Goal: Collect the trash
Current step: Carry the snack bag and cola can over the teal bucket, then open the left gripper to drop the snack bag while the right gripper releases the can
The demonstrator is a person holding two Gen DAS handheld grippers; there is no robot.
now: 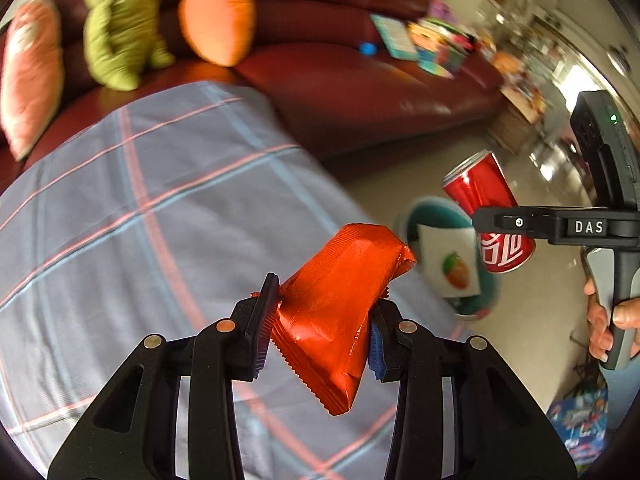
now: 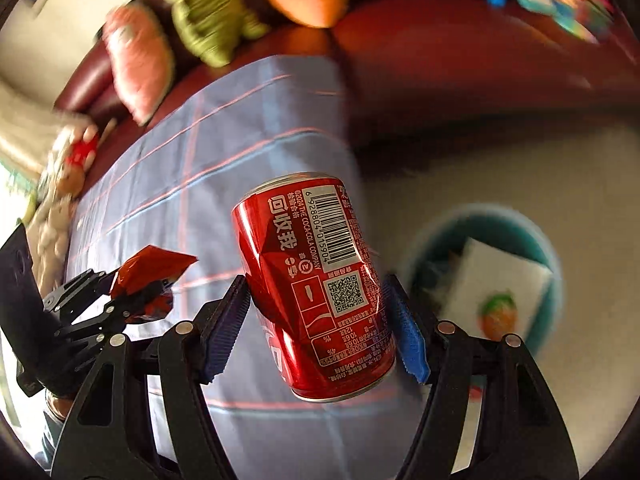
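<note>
My left gripper [image 1: 325,312] is shut on a crumpled orange-red foil wrapper [image 1: 340,276], held above a blue-grey checked cloth [image 1: 160,200]. My right gripper [image 2: 317,292] is shut on a dented red cola can [image 2: 312,256], which tilts between the blue pads. In the left wrist view the can [image 1: 480,184] hangs at the right, over a teal bin [image 1: 416,216] on the floor. The right wrist view has the bin [image 2: 550,252] at lower right and the wrapper [image 2: 148,268] at the left. A white carton [image 2: 500,280] with a fruit picture lies in the bin.
A dark red sofa [image 1: 360,88] runs along the back with a green plush [image 1: 120,32], an orange carrot plush [image 1: 218,16] and a pink cushion [image 1: 32,76]. Colourful books [image 1: 436,44] lie on its seat. A hand [image 1: 600,320] grips the right handle. Pale glossy floor surrounds the bin.
</note>
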